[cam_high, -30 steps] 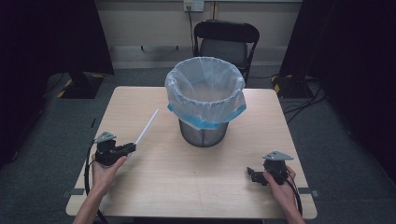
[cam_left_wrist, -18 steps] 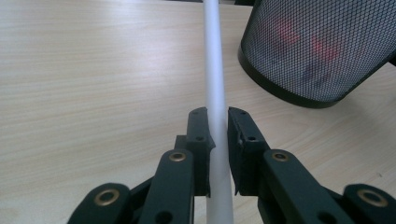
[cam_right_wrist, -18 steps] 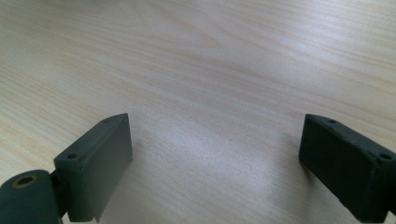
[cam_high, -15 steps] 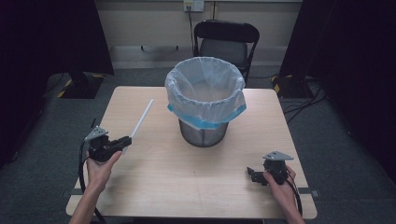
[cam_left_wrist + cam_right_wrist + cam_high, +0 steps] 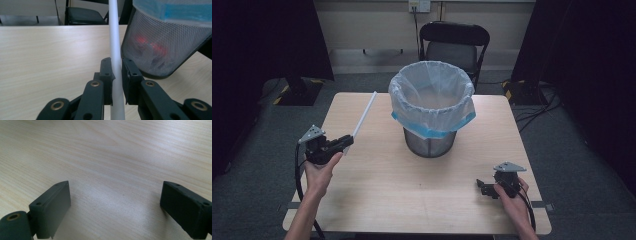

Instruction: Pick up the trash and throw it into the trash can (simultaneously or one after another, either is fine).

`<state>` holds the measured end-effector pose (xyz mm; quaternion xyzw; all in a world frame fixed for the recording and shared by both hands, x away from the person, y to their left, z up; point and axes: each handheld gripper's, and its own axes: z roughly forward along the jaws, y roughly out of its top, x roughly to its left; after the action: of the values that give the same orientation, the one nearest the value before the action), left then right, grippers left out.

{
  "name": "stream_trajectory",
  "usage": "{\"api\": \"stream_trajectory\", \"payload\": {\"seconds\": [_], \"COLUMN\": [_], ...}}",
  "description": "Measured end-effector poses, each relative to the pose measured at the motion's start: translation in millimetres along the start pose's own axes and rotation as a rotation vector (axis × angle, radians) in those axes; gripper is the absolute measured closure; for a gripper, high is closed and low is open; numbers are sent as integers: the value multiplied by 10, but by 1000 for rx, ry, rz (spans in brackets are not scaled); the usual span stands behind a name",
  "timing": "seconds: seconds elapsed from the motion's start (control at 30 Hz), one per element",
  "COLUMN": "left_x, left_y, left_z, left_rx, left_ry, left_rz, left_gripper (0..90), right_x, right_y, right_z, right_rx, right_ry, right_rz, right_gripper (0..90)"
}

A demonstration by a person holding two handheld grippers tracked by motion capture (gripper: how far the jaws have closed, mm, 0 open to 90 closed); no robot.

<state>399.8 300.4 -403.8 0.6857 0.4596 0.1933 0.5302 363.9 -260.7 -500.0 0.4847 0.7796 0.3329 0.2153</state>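
Note:
A long white tube (image 5: pixel 363 115) slants up off the table's left side, and my left gripper (image 5: pixel 346 142) is shut on its near end. In the left gripper view the tube (image 5: pixel 115 45) runs straight up between the two black jaws, with my left gripper (image 5: pixel 117 67) clamped on it. A mesh bin (image 5: pixel 430 142) with a clear bag and blue band stands at the table's middle. My right gripper (image 5: pixel 480 187) rests near the front right edge, held by a hand. In the right gripper view my right gripper (image 5: pixel 115 205) is open over bare wood.
The wooden table (image 5: pixel 392 190) has free room in front of the bin. The bin's mesh wall (image 5: pixel 160 47) is close on the right of the held tube, with red things inside. A black folding chair (image 5: pixel 454 47) stands behind the table.
My left gripper has risen and drawn back to the left with the tube, whose far end now points higher. The right gripper has stayed put.

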Motion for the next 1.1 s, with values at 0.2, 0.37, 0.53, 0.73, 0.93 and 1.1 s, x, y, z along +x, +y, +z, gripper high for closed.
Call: {"api": "stream_trajectory", "payload": {"seconds": [0.2,0.37,0.53,0.73,0.93,1.1], "left_x": [-27,-63,-118,-175,-242,-296], "left_y": [101,235,371,493,664,780], "left_z": [-7,-22,-26,-47,-70,-63], "left_rx": [-30,-58,-81,-107,-139,-156], "left_ry": [-3,-14,-26,-36,-54,-68], "left_rz": [6,26,42,60,82,94], "left_gripper": [801,802,802,802,802,802], "right_x": [0,1,0,0,1,0], "right_y": [0,0,0,0,0,0], "right_z": [0,0,0,0,0,0], "right_rx": [0,0,0,0,0,0], "right_ry": [0,0,0,0,0,0], "right_rz": [0,1,0,0,1,0], "right_gripper": [88,88,88,88,88,88]}}
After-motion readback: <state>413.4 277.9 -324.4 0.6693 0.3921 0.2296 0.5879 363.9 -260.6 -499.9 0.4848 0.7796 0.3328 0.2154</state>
